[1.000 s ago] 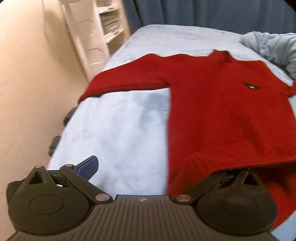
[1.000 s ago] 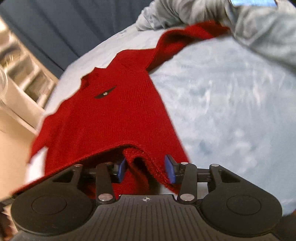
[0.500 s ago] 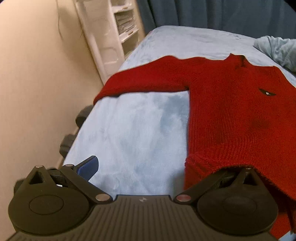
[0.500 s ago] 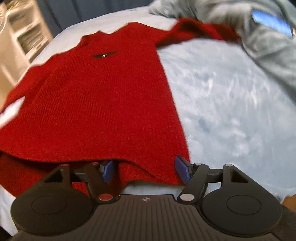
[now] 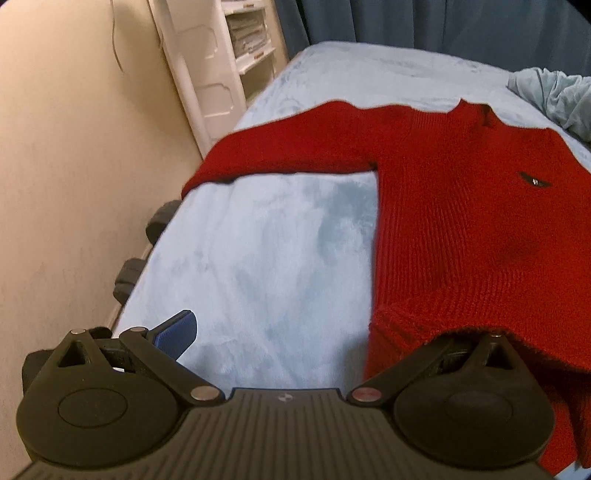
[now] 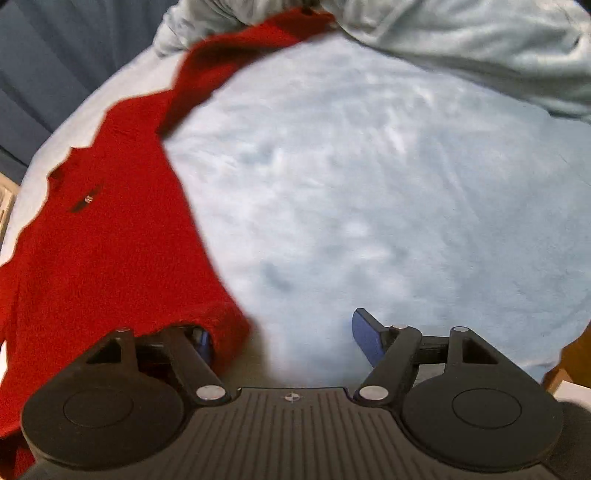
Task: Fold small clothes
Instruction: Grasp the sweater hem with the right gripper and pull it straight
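1 red sweater (image 5: pixel 461 229) on bed (image 5: pixel 266 258); L claw (image 5: pixel 332 332) spread; R claw (image 6: pixel 284 336) opening, hem draped on 1 finger.

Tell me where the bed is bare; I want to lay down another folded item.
Bare blanket between the red sweater body and the wall-side edge, below its sleeve. More bare blanket right of the sweater. Crowded by the grey clothes.

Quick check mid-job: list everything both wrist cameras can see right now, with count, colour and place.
Sweater: one, red, spread flat on the bed, sleeves out.
Bed cover: one, light blue, under the sweater.
Crumpled cloth: one heap, pale grey-blue, far end of bed, over a sleeve end.
Shelf unit: one, white, beside the bed.
Curtain: dark blue, behind the bed.
Left tool: black, blue pads, wide apart, hem draped over one finger.
Right tool: black, blue pads, jaws opening, hem corner at one finger.
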A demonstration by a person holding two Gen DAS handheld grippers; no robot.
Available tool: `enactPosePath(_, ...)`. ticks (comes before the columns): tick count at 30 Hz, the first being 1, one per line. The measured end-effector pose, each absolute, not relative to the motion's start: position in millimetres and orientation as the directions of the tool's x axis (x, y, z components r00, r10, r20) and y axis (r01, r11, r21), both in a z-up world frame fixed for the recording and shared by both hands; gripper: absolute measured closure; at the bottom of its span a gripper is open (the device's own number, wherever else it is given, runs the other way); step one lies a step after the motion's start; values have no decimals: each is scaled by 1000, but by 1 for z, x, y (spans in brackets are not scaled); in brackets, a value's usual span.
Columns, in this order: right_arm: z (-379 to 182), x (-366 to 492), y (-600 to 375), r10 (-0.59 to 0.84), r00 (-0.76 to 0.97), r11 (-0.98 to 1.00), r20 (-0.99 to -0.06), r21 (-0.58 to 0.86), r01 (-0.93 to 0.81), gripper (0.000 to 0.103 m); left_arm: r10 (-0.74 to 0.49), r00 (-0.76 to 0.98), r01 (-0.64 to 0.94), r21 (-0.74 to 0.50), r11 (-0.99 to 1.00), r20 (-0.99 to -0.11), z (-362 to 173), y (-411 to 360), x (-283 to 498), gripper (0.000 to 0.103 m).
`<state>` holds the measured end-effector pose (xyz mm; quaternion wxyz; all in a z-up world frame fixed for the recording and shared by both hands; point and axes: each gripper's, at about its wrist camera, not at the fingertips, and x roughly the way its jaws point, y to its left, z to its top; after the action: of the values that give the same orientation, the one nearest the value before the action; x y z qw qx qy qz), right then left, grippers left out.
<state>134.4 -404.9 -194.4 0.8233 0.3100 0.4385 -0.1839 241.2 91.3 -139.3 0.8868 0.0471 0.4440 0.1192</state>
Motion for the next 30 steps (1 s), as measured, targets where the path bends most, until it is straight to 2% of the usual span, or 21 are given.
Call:
enactPosePath(2, -198, 128, -407, 0, 561, 754, -828, 368, 543, 30, 265, 563, -177, 199, 964, -782, -145, 90, 241, 0)
enactPosePath(5, -199, 129, -393, -19, 563, 802, -826, 323, 502, 29, 276, 547, -170, 218, 961, -790, -152, 86, 239, 0)
enactPosePath(7, -199, 133, -379, -20, 564, 837, -826, 295, 461, 31, 283, 541, -160, 234, 959, -792, -156, 83, 235, 0)
enactPosePath(8, -199, 135, -370, -25, 559, 863, -829, 264, 431, 36, 285, 539, -155, 239, 959, -793, -158, 82, 233, 0)
enactPosePath(10, -198, 135, -348, -68, 551, 925, -832, 154, 348, 55, 284, 533, -145, 245, 959, -797, -162, 79, 229, 0)
enactPosePath(12, -196, 134, -329, -74, 564, 963, -822, 87, 255, 95, 281, 523, -132, 250, 959, -804, -168, 75, 226, 0)
enactPosePath(16, -180, 130, -308, -117, 587, 990, -801, -44, 137, 96, 273, 506, -92, 264, 960, -818, -177, 62, 218, 0)
enactPosePath(19, -149, 122, -329, -182, 645, 982, -742, -103, 158, 97, 281, 518, -58, 294, 954, -808, -180, 53, 213, 0)
enactPosePath(23, -121, 120, -384, -266, 663, 957, -700, -111, 266, 97, 289, 508, -46, 310, 950, -811, -186, 48, 212, 0)
enactPosePath(26, -119, 129, -413, -278, 637, 940, -719, -68, 334, 97, 292, 487, -57, 304, 951, -823, -191, 51, 212, 0)
enactPosePath(30, -120, 140, -422, -259, 632, 937, -730, -32, 347, 97, 255, 454, -103, 234, 967, -854, -191, 67, 216, 0)
